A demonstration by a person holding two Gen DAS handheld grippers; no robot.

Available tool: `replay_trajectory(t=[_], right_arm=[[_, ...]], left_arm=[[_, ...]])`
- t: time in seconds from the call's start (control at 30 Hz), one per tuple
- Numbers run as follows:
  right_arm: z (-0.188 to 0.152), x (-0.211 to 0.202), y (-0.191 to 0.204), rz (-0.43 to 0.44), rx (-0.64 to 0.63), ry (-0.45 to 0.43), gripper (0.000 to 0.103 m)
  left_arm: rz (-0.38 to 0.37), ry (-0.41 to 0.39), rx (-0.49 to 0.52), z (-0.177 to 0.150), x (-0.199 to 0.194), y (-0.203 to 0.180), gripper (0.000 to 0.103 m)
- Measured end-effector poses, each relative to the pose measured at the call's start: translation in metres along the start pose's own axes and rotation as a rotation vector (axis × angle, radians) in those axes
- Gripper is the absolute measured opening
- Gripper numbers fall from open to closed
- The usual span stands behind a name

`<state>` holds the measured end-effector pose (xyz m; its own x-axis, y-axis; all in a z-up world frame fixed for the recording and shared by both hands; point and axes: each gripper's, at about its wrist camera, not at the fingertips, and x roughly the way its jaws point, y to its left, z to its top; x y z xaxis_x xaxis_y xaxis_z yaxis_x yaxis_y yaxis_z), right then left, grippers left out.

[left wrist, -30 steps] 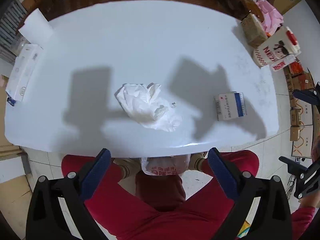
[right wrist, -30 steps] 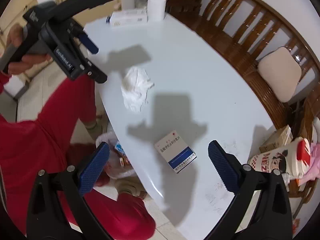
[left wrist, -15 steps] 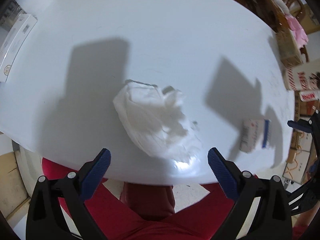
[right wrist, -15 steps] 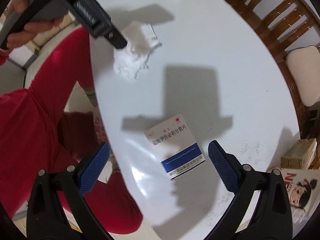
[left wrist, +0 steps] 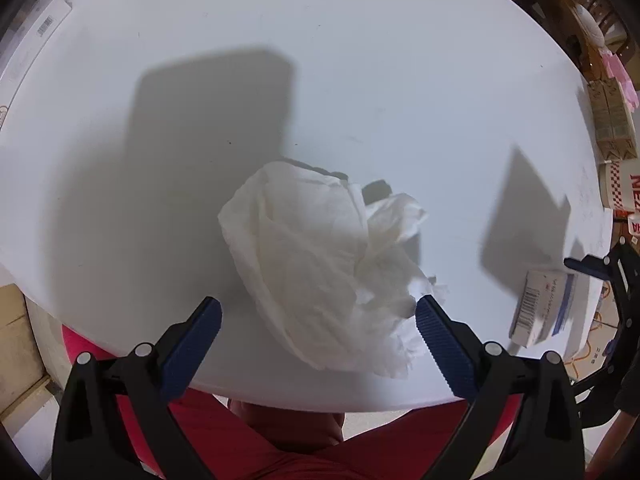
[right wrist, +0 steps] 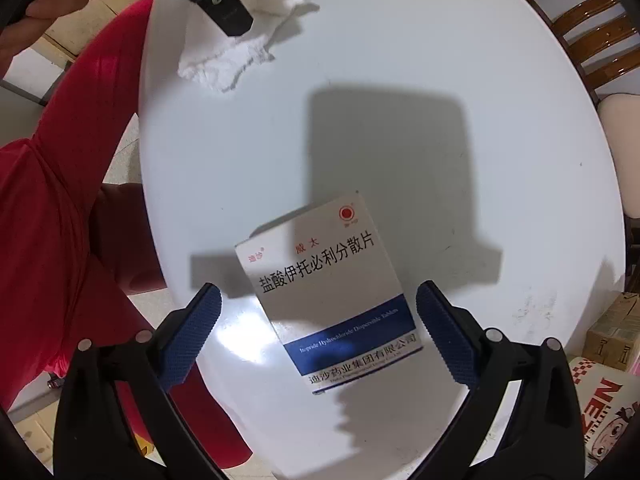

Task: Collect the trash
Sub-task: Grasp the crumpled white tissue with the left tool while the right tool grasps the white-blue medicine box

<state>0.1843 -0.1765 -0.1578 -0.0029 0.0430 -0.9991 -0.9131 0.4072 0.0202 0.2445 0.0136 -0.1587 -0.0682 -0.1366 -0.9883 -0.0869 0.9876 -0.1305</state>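
Observation:
A crumpled white tissue [left wrist: 320, 264] lies near the front edge of the white table [left wrist: 360, 60]. My left gripper [left wrist: 318, 316] is open, its blue pads on either side of the tissue's near end, just above it. A white and blue medicine box [right wrist: 332, 292] lies flat on the table. My right gripper [right wrist: 318, 312] is open and hovers over the box, pads either side of its near half. The box also shows at the right edge of the left wrist view [left wrist: 544, 308]. The tissue shows at the top of the right wrist view [right wrist: 240, 52], partly behind the left gripper.
A long white box [left wrist: 28, 48] lies at the table's far left. A printed paper cup [left wrist: 624, 190] and cardboard boxes [left wrist: 612, 120] stand past the right end. Wooden chairs [right wrist: 580, 16] ring the far side. The person's red-clad legs [right wrist: 60, 200] are at the near edge.
Both grippers have moved down and closer to the table. The tissue now sits between the left pads and the medicine box between the right pads. Both stay open.

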Motion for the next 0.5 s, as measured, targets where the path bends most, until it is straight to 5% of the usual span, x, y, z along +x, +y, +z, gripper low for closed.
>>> replay_trajectory(t=[0.13, 0.2, 0.27, 0.5], right_arm=[[0.003, 0.003, 0.002, -0.007, 0.021, -0.013, 0.084], [0.002, -0.003, 0.001, -0.009, 0.046, -0.042, 0.068], [0.0, -0.003, -0.005, -0.01, 0.074, -0.056, 0.067], [-0.007, -0.006, 0.001, -0.049, 0.164, -0.092, 0.067]], left_arm=[[0.012, -0.028, -0.011, 0.003, 0.0, 0.002, 0.095], [0.007, -0.043, -0.02, 0.004, -0.001, 0.004, 0.094], [0.011, -0.063, -0.021, 0.004, -0.004, 0.006, 0.089], [0.008, -0.106, -0.006, 0.0, -0.016, 0.012, 0.043]])
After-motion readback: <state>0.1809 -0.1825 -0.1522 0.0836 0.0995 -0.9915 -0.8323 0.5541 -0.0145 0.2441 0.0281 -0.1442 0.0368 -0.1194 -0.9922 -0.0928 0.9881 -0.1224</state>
